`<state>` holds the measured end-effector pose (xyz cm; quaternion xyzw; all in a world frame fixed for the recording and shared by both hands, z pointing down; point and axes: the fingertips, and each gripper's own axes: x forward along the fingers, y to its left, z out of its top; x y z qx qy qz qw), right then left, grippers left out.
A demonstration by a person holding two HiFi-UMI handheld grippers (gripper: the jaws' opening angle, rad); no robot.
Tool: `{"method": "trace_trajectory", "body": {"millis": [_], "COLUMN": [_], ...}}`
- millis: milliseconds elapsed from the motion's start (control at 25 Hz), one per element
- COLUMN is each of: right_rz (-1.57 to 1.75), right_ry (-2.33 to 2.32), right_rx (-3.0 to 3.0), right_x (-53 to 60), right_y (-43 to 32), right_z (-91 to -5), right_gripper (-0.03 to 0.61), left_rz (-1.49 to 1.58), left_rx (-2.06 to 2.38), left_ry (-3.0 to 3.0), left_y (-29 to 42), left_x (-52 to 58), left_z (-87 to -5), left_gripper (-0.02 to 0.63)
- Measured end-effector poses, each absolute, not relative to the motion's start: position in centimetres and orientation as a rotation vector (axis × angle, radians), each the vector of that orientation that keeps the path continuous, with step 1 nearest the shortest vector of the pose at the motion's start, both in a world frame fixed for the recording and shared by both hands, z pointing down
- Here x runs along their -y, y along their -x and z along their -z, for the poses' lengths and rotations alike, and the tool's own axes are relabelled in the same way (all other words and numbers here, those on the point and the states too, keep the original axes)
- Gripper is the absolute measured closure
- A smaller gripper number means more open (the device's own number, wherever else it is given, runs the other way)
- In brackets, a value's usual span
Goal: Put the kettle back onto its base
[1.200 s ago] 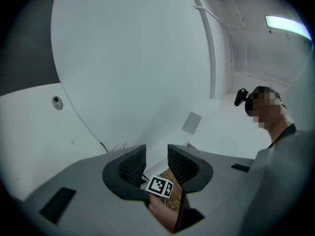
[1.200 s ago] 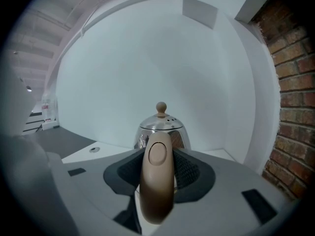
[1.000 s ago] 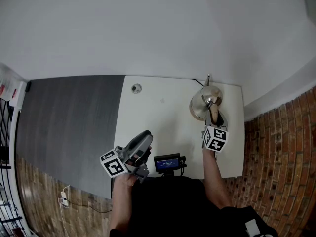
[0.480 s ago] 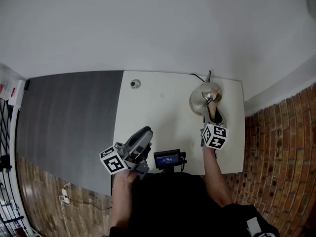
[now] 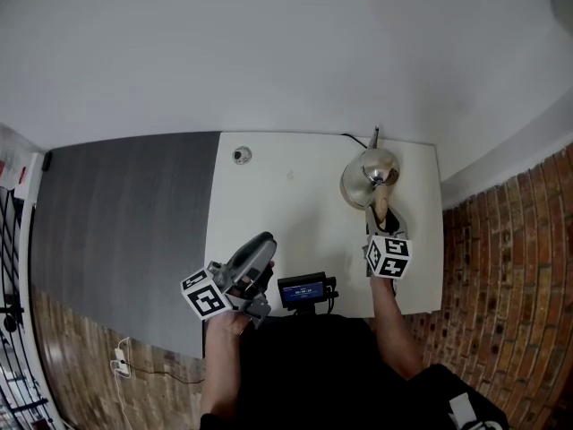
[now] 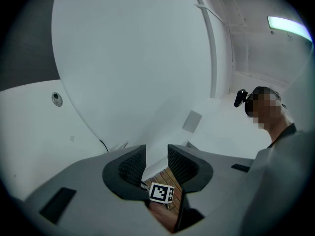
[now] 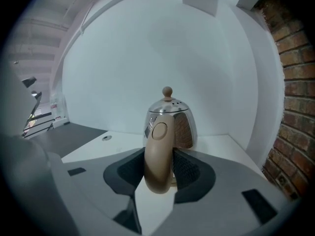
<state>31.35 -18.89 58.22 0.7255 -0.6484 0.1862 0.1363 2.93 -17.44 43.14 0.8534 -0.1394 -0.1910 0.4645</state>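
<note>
1. Kettle (image 5: 367,176) is shiny and silver, with a little round knob on its lid. It stands near the back right corner of the white table (image 5: 295,204). I cannot tell if its base is under it.
2. On the left, the left gripper (image 6: 156,161) is up in the air over the near left corner of the table. Its jaws are apart, with nothing between them.
3. A small round thing (image 5: 242,155) lies at the back left of the table, well apart from the kettle.
4. A little box with a blue screen (image 5: 303,291) is at the near edge, just right of the left gripper.
5. On the right, the right gripper (image 7: 158,167) squeezes the kettle's tan handle (image 7: 158,141), one pad on each side.
6. A thin black cord (image 5: 355,141) runs behind the kettle.
</note>
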Motion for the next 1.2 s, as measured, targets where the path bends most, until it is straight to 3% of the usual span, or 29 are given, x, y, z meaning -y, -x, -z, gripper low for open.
{"method": "trace_trajectory", "body": {"millis": [1200], "right_rz": [-0.561], "right_ry": [-2.132], "right_rx": [1.902], "right_x": [18.9], "right_y": [-29.7], "right_z": [-58.2], "right_gripper": [0.440], "left_rz": [0.407], "left_rx": [0.356], "left_ry": [-2.111], "left_y": [-3.2], "left_x": [16.2], "left_z": [-43.3], "left_gripper": [0.479]}}
